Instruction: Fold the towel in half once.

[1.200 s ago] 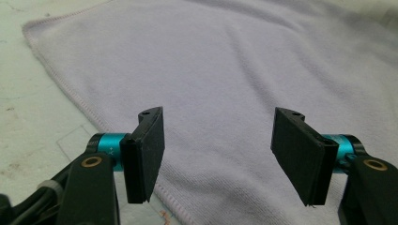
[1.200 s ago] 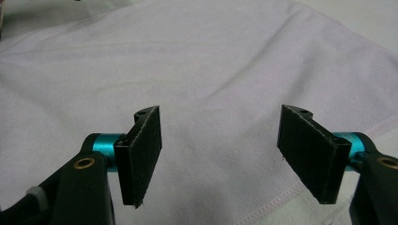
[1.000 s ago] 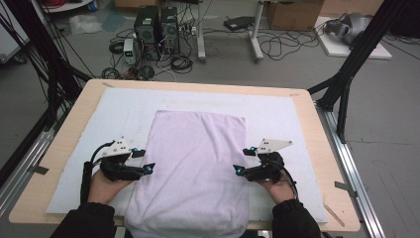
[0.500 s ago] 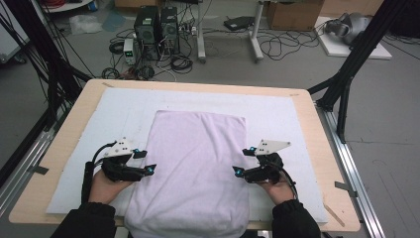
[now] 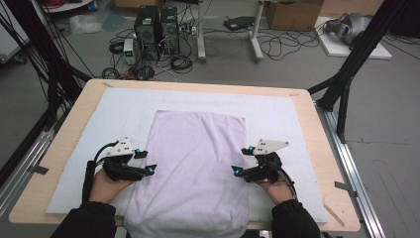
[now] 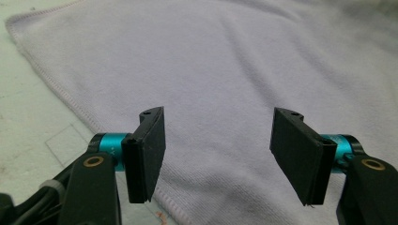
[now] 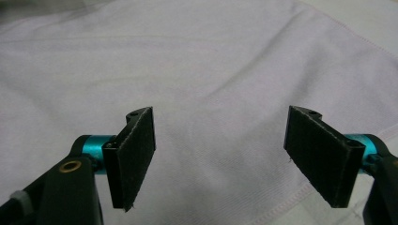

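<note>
- The towel point(image 5: 193, 171), pale lilac, lies flat on the white mat point(image 5: 99, 124) that covers the table point(image 5: 74, 106). Its long axis runs away from the person, and its near end droops over the table's front edge.
- The left gripper point(image 5: 151, 169) sits at the towel's left edge and the right gripper point(image 5: 236, 171) at its right edge, both pointing inward across the cloth.
- Both sets of jaws stand apart with nothing between them. In the left gripper view the left gripper point(image 6: 218, 154) hangs over the hemmed edge; in the right gripper view the right gripper point(image 7: 218, 154) hangs over plain cloth, with a stitched hem off to one side.
- Step in hand, as I judge it: lining up the 2 grippers on opposite side edges ahead of a grab, most likely to fold or lift the towel.
- The next move calls for dropping each lower jaw to the mat so it slides under the hem, then closing on cloth alone, not on the mat beneath.
- The 2 grabs should land at matching spots along the edges, or the fold will run crooked.
- Hard to make out: whether the towel is 1 layer or already folded, since no view shows its thickness.
- The near end and its corners are cut off below the table edge in the high view.
- Whether either lower jaw touches the cloth, I cannot tell.
</note>
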{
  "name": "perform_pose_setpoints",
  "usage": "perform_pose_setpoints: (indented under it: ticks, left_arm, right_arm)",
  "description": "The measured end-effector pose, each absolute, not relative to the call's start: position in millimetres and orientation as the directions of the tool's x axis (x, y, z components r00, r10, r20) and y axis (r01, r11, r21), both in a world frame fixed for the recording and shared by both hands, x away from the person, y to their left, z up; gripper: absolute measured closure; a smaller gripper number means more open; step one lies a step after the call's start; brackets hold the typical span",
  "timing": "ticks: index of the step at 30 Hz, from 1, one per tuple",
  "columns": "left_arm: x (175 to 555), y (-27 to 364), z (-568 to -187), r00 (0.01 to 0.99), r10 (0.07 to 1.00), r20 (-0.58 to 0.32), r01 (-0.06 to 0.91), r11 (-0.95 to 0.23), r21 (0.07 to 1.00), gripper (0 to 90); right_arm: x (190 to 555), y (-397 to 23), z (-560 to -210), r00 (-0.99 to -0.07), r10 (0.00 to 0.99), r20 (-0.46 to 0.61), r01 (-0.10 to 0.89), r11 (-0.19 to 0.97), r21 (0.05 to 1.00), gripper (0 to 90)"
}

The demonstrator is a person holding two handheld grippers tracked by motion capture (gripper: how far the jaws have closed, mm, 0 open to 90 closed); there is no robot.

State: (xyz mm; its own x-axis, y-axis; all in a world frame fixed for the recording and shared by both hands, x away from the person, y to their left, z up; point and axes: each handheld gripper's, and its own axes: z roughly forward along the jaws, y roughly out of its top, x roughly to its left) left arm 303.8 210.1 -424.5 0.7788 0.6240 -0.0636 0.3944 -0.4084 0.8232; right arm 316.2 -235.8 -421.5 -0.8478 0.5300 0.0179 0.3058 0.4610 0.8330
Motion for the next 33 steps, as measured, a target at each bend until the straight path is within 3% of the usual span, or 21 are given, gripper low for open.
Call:
perform_pose_setpoints:
  ticks: [5,12,22,26,33]
  left_arm:
    - [310.5,210.7,-424.8,0.775,0.629,-0.059,0.398,-0.414,0.819,39.1]
    - [333.8,212.9,-417.7,0.75,0.659,-0.056,0.424,-0.414,0.805,43.6]
    - [397.1,211.0,-396.5,0.681,0.731,-0.03,0.482,-0.418,0.77,47.4]
    - [413.6,214.1,-417.0,0.645,0.761,-0.069,0.545,-0.394,0.74,51.7]
    - [424.2,205.1,-438.7,0.629,0.777,-0.027,0.561,-0.43,0.707,58.8]
  right_arm:
    - [325.1,-238.5,-426.5,-0.85,0.527,0.021,0.317,0.479,0.818,31.0]
    - [358.4,-242.5,-418.5,-0.829,0.558,0.049,0.374,0.487,0.79,28.7]
    - [422.4,-250.9,-383.5,-0.763,0.646,0.015,0.41,0.466,0.784,35.0]
    - [434.5,-251.9,-396.3,-0.754,0.657,0.007,0.432,0.489,0.758,40.9]
    - [445.1,-252.7,-428.6,-0.726,0.683,0.075,0.52,0.475,0.71,47.0]
